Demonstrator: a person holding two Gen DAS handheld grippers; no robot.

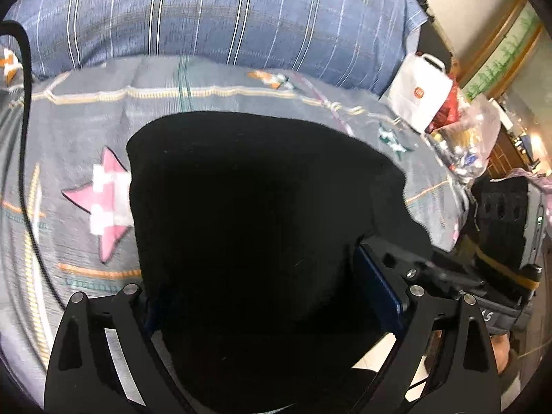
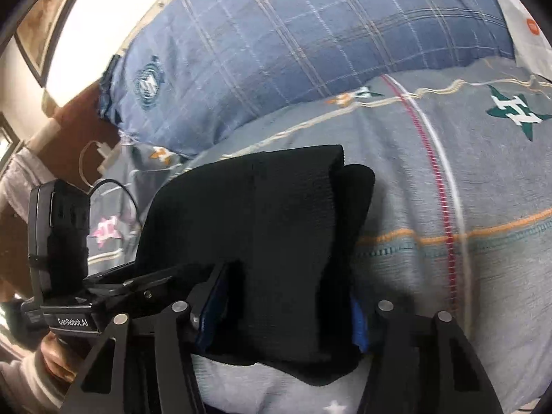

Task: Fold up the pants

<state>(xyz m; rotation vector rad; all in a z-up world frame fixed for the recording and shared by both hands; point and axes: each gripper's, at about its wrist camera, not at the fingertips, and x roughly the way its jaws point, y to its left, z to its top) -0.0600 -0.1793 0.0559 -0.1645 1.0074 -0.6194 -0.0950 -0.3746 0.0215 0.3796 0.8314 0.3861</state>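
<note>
The black pants [image 1: 255,207] lie folded into a thick bundle on the grey star-patterned bed sheet [image 1: 86,131]. In the left wrist view the bundle fills the space between my left gripper's [image 1: 272,296] wide-apart fingers; the blue pad [image 1: 379,283] stands beside the cloth. In the right wrist view the pants [image 2: 262,234] show layered folds, and my right gripper [image 2: 283,314] straddles their near edge with its blue pads [image 2: 358,324] at either side. Whether the pads press the cloth cannot be told. The right gripper [image 1: 500,241] shows at the right of the left view, the left gripper's body [image 2: 58,241] at the left of the right view.
A blue plaid pillow [image 1: 224,17] lies behind the pants, also in the right view [image 2: 293,41]. A white paper bag [image 1: 421,93] and a clear bag of items [image 1: 465,145] sit at the bed's right side. A black cable [image 1: 26,138] runs along the left.
</note>
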